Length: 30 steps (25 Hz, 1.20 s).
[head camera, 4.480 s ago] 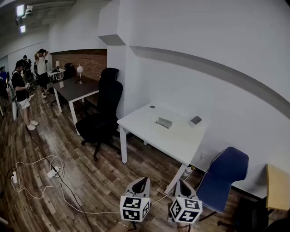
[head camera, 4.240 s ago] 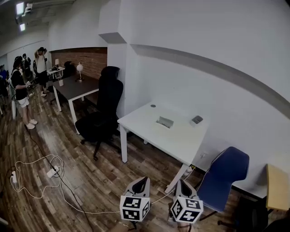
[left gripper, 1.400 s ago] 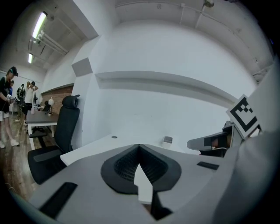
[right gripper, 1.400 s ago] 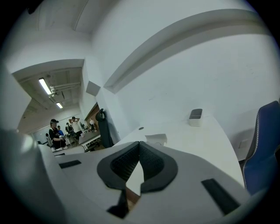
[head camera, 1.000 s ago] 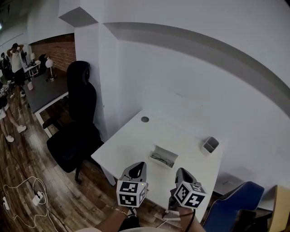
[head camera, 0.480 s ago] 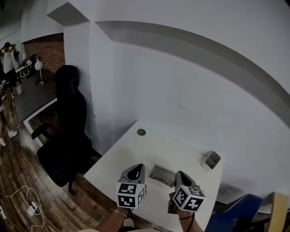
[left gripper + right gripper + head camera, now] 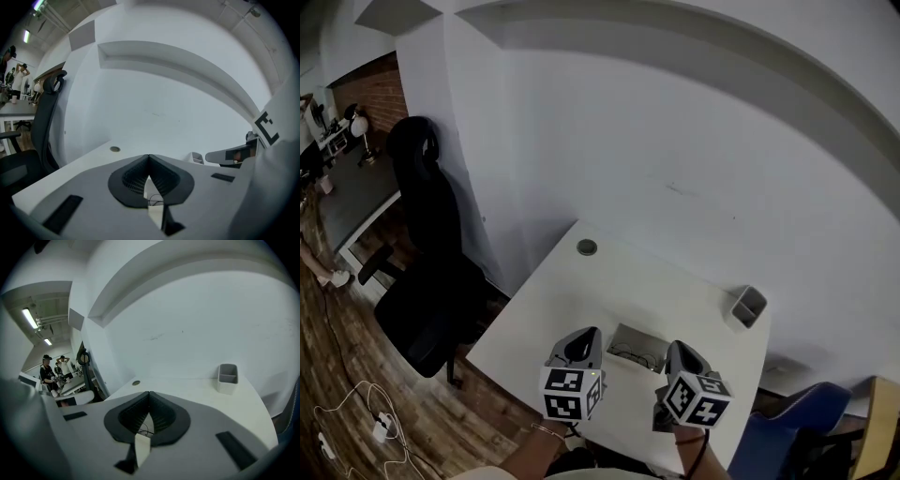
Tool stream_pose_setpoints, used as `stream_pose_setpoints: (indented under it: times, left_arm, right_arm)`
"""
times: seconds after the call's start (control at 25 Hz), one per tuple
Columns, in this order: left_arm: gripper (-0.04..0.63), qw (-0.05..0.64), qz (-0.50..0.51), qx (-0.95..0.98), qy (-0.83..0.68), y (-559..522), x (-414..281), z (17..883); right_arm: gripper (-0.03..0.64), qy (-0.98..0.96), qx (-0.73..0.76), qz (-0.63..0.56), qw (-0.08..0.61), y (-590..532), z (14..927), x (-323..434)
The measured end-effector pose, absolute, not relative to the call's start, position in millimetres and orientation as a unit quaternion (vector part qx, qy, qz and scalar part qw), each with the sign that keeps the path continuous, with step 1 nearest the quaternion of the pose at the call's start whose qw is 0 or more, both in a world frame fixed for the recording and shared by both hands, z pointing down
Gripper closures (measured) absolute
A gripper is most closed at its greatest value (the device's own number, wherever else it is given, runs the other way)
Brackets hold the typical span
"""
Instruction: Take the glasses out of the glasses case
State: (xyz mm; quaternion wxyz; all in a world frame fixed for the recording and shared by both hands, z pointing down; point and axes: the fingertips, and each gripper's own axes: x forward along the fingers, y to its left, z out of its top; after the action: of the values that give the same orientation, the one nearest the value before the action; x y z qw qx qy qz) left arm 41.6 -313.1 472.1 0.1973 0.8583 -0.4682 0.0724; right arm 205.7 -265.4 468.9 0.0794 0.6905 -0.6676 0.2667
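An open white glasses case [image 7: 637, 348] lies on the white table [image 7: 572, 300] near its front edge, with dark-rimmed glasses [image 7: 630, 355] inside. My left gripper [image 7: 583, 337] hovers just left of the case and my right gripper [image 7: 678, 351] just right of it. Both are shut and hold nothing. In the left gripper view the jaws of the left gripper [image 7: 149, 157] meet at the tips, and a bit of the glasses [image 7: 154, 202] shows below them. The right gripper [image 7: 149, 393] looks the same, with the glasses [image 7: 144, 430] under it.
A grey pen holder [image 7: 744, 307] stands at the table's far right by the wall. A round cable grommet [image 7: 587, 247] sits at the far left. A black office chair [image 7: 427, 272] stands left of the table and a blue chair [image 7: 787, 422] at the right front.
The view has closed in on the white table from across the room. Both grippers now hang over the table on either side of the case, still shut.
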Motion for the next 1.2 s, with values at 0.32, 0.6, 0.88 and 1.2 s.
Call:
stream_pose_setpoints:
  times: [0.32,0.6,0.88,1.2]
  left_arm:
    - [0.588,0.208,0.088,0.845,-0.485,-306.2,32.9,484.7]
    - [0.588,0.219,0.097,0.832,-0.5,-293.2,25.4,500.8]
    - [0.588,0.233,0.113,0.813,-0.521,-287.3,9.5,525.9]
    - [0.588,0.254,0.136,0.797,-0.531,-271.3,6.5,558.7]
  right_arm:
    - [0.584,-0.681,0.67,0.28,0.097,-268.0,481.9,198.4]
    - [0.584,-0.691,0.654,0.287,0.114,-263.0,494.6,197.5]
    - [0.583,-0.72,0.601,0.29,0.191,-259.1,523.5,191.8]
    - [0.581,-0.758,0.518,0.274,0.286,-262.4,563.3,177.1]
